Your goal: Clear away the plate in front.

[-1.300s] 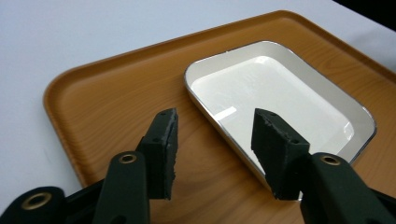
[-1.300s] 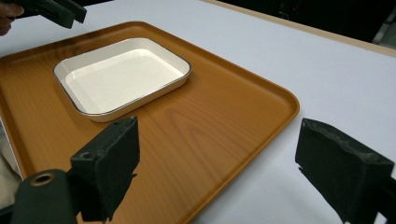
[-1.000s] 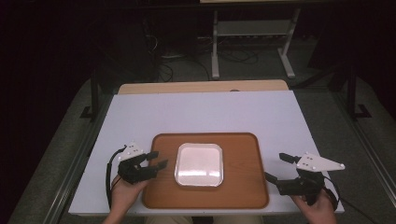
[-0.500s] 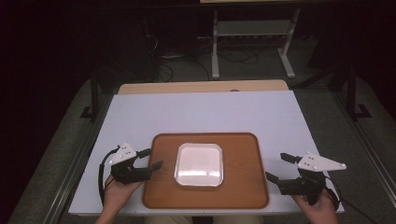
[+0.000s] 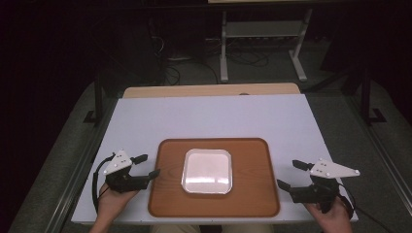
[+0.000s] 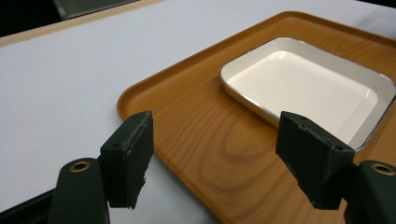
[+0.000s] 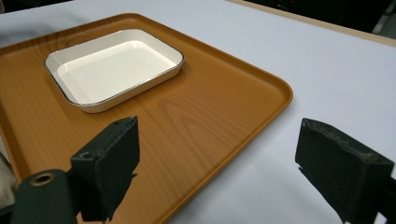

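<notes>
A: Left gripper (image 5: pixel 145 165), how do its jaws stand?

B: Spread wide, having just been opening, with nothing between the pads. In the left gripper view they straddle the left rim of the wooden tray (image 6: pixel 187 135) without touching it.

A: And the right gripper (image 5: pixel 290 174)?

B: Jaws likewise parted and holding nothing, poised just beside the tray's right edge, above the white table (image 5: pixel 218 116).

A: Location of the white dish (image 5: pixel 207 171)?

B: It rests flat at the tray's centre, between the two grippers and apart from both.
</notes>
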### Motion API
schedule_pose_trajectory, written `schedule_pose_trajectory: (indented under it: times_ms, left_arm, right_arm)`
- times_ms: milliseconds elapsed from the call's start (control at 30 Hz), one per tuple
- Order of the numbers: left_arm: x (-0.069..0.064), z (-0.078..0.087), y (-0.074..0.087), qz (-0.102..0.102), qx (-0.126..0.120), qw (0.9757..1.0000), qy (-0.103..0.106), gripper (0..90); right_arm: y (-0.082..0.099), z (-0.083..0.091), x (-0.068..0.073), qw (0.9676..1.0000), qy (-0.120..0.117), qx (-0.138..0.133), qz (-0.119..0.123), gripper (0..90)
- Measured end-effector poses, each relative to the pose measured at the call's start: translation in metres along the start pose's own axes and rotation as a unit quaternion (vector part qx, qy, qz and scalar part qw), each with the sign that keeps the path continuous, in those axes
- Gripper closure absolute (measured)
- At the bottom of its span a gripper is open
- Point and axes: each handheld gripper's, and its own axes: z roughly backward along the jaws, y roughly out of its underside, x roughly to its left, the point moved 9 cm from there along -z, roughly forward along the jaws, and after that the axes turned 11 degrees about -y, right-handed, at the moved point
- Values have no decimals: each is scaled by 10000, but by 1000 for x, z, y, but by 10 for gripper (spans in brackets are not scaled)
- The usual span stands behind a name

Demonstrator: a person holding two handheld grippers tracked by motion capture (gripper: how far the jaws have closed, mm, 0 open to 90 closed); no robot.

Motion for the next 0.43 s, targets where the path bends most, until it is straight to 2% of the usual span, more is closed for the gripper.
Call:
schedule_pose_trajectory:
  times_ms: [267,433]
  left_arm:
    - [5,0,13,139,220,9997,-22,284]
    - [7,1,10,189,160,9997,-41,290]
  right_arm:
    - [2,-2,3,9999,-102,57,44,130]
    - [3,-3,4,9998,-146,94,86,130]
